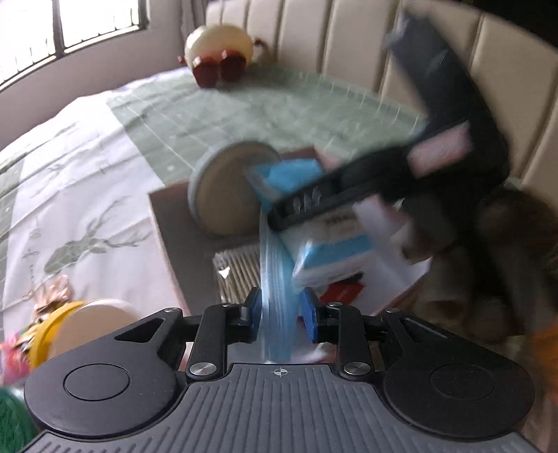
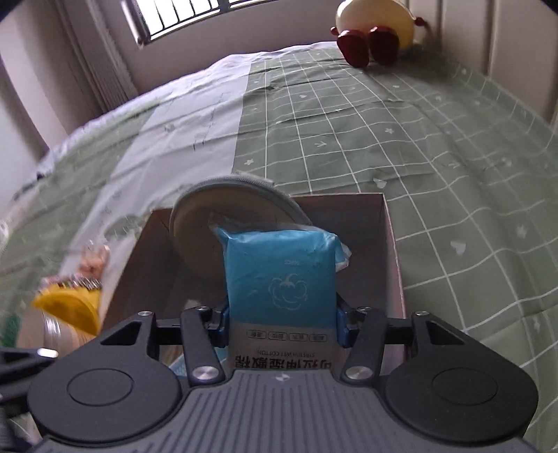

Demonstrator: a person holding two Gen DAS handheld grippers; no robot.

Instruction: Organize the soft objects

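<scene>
Blue cotton pack [image 2: 282, 278] pinched in my right gripper [image 2: 283, 329] above box [image 2: 392, 240]; my left gripper [image 1: 281, 313] pinched mask strip [image 1: 275, 278]; round pouch [image 2: 223, 216] already boxed at 11 o'clock; neither dropped yet

Bed [image 2: 401, 139] with green checked and white deer-print cover, bearing a brown cardboard box [image 2: 392, 244] near; a cream and red plush toy [image 2: 376, 28] far, by the headboard

**Black Linkages, Blue Pads, Ribbed Grey Housings**

The left gripper [image 1: 281, 315] had black linkage arms, silver screws and blue finger pads [image 1: 310, 319]. Below the pads sat a ribbed grey housing with a small crosshair mark, flanked by two round black discs. The right gripper [image 2: 283, 322] matched it: blue pads [image 2: 342, 329], silver screws, ribbed grey housing.
</scene>
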